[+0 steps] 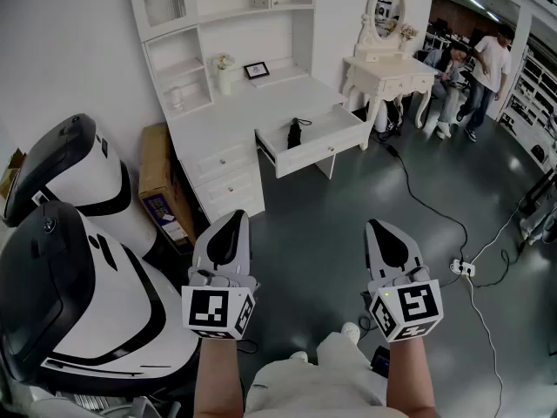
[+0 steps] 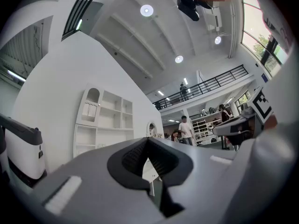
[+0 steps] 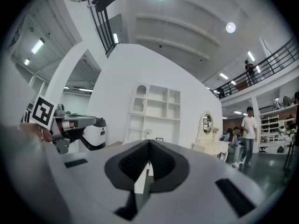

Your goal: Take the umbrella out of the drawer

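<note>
A black folded umbrella (image 1: pixel 294 133) lies in the open drawer (image 1: pixel 324 150) of a white desk (image 1: pixel 228 122), far ahead in the head view. Both grippers hang over the dark floor, well short of the desk and side by side. My left gripper (image 1: pixel 233 217) is shut with nothing in it, its jaws meeting at the tip (image 2: pixel 148 141). My right gripper (image 1: pixel 376 225) is also shut and empty (image 3: pixel 149 143). In the right gripper view the left gripper (image 3: pixel 70 125) shows at the left, and in the left gripper view the right gripper (image 2: pixel 233 127) shows at the right.
Two large white-and-black machines (image 1: pixel 78 268) stand close at my left. A cardboard box (image 1: pixel 161 185) leans beside the desk. A white dressing table with an oval mirror (image 1: pixel 383 72) stands at the back right, with people (image 1: pixel 483 68) beyond. Cables and a power strip (image 1: pixel 461 268) lie on the floor at right.
</note>
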### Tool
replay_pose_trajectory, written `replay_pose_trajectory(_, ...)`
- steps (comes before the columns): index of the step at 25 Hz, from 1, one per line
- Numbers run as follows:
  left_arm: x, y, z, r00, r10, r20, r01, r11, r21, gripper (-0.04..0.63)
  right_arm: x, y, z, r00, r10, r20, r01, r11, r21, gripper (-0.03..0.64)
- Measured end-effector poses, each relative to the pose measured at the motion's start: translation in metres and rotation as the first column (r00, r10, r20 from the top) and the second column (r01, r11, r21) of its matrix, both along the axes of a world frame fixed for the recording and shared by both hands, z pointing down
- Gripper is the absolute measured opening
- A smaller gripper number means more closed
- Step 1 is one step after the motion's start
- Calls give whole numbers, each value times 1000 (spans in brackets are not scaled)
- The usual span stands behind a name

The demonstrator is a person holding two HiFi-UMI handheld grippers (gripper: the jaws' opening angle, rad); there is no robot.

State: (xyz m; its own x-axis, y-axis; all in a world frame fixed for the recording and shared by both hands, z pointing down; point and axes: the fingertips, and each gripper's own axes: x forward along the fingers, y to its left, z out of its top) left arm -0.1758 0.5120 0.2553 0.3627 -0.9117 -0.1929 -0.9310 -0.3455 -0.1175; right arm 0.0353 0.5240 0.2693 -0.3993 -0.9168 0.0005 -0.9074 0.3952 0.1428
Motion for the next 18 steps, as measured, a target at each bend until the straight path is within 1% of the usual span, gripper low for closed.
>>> replay_pose_trajectory(4, 3, -2, -1, 1000, -1, 9, 1, 1000, 12, 9, 15, -5, -1, 999, 31, 10, -32, 999, 9, 5)
replay_pose_trajectory(9, -7, -17, -6, 999, -33, 13, 33, 999, 22, 9, 29, -23, -7, 998, 58, 17, -59, 998, 26, 5)
replay_pose_trajectory(14, -6, -37, -12, 998, -56, 10, 55, 998, 40, 9, 31, -48, -12, 999, 38, 33, -39, 998, 51, 5)
replay_pose_trajectory(18, -1, -64, -9, 998, -58, 20, 58, 998, 38, 9, 31, -78, -10, 1000, 21, 23, -22, 998, 58, 5)
